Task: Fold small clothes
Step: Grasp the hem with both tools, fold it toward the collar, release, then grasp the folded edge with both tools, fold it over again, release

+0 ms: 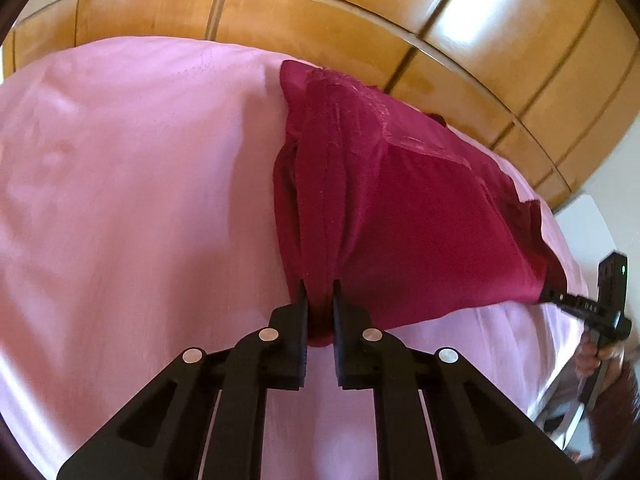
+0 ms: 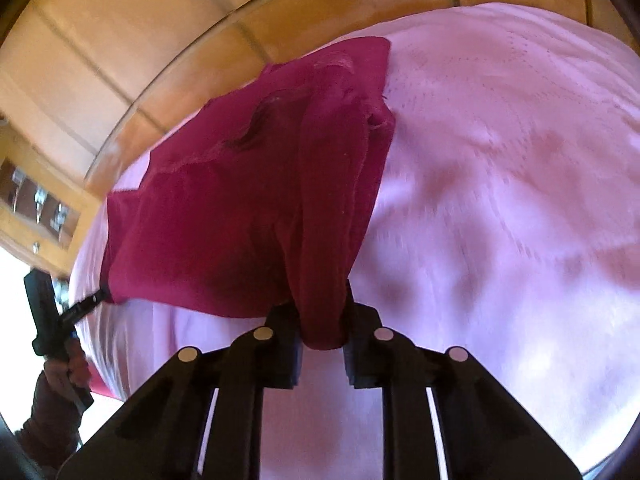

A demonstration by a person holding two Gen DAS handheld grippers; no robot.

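both the left gripper (image 1: 320,312) and right gripper (image 2: 320,312) pinch the maroon garment (image 1: 400,200) by its near corners; carry them evenly, taut, probably toward the far edge on the pink sheet (image 1: 120,200).

- The right gripper (image 2: 320,312) has its jaws clamped on a bunched corner of a dark red garment (image 2: 240,200).
- The garment lies spread on a pink sheet (image 2: 500,200).
- At far left, the left gripper (image 2: 102,294) grips the garment's other near corner, a hand (image 2: 66,364) holding its handle.
- Wooden panelling (image 2: 120,40) stands behind the sheet.
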